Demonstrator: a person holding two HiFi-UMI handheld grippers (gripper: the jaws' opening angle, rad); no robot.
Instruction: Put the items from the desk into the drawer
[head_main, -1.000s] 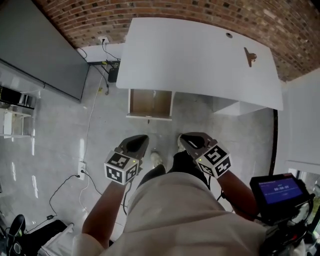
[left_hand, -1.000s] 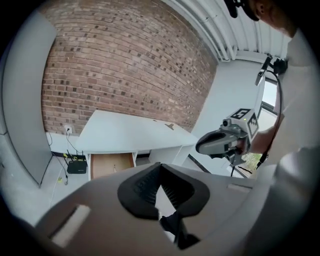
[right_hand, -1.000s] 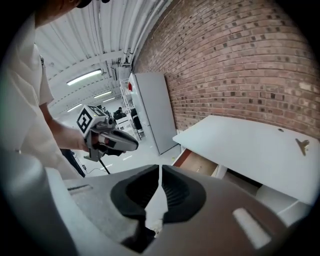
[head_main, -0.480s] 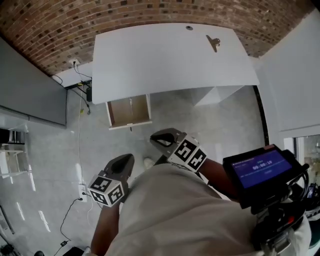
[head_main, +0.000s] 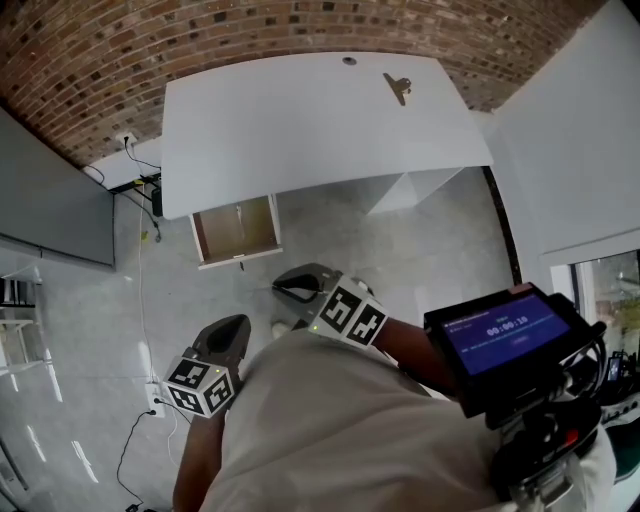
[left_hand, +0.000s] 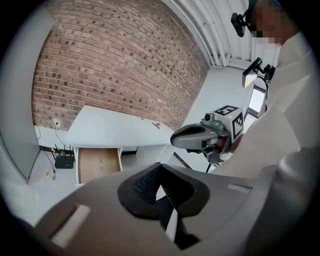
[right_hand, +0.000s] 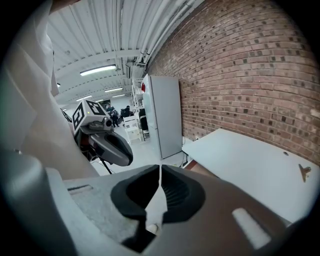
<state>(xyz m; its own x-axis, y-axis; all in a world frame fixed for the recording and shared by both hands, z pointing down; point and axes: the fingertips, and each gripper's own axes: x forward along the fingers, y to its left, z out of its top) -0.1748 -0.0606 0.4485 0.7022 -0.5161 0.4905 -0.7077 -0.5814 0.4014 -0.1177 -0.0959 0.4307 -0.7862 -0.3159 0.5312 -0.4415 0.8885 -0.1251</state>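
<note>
A small brown clip lies near the far right of the white desk; it also shows in the left gripper view and the right gripper view. Under the desk's left end a drawer stands pulled open, its wooden bottom bare. Both grippers hang in front of my body, well short of the desk. My left gripper is shut and holds nothing. My right gripper is also shut with nothing in it.
A brick wall runs behind the desk. A grey cabinet stands to the left, with a socket and cables beside it. A white partition is on the right. A device with a blue screen hangs at my chest.
The head view has swung, so the desk and drawer now sit further left in the picture. Both grippers have shifted down and left in it, still shut and apart from the desk.
</note>
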